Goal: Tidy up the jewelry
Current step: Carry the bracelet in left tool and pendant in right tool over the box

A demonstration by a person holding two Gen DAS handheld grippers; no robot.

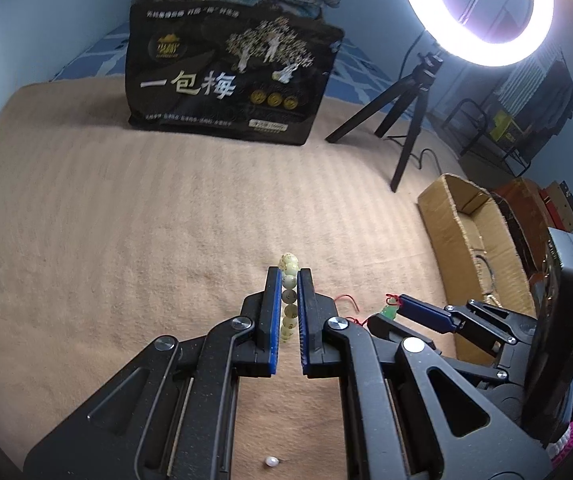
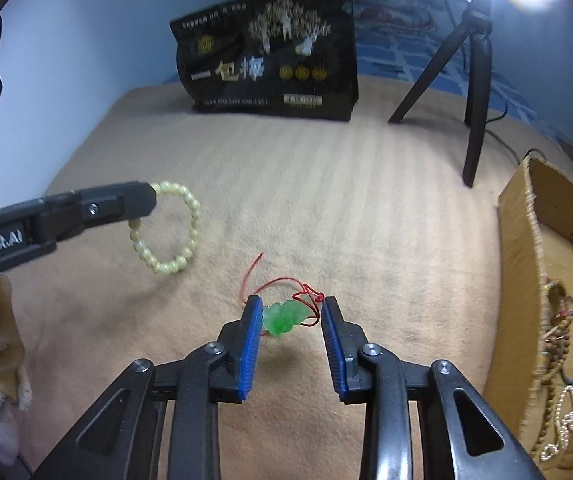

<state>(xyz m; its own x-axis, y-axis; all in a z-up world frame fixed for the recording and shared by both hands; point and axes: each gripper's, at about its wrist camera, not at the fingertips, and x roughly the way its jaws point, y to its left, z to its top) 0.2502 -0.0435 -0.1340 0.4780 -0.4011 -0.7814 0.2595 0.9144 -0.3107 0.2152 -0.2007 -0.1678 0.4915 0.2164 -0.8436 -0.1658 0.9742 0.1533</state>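
Low in the centre of the left wrist view, the left gripper [image 1: 288, 280] is clenched on a pale bead bracelet [image 1: 289, 294], lifted above the tan blanket [image 1: 126, 220]. At the bottom centre of the right wrist view, the right gripper [image 2: 291, 314] stands released, its jaws apart, with a green jade pendant [image 2: 284, 318] on a red cord [image 2: 270, 284] between the fingers, touching the left one. At the right edge, a cardboard box [image 2: 526, 216] holds more necklaces [image 2: 562, 400].
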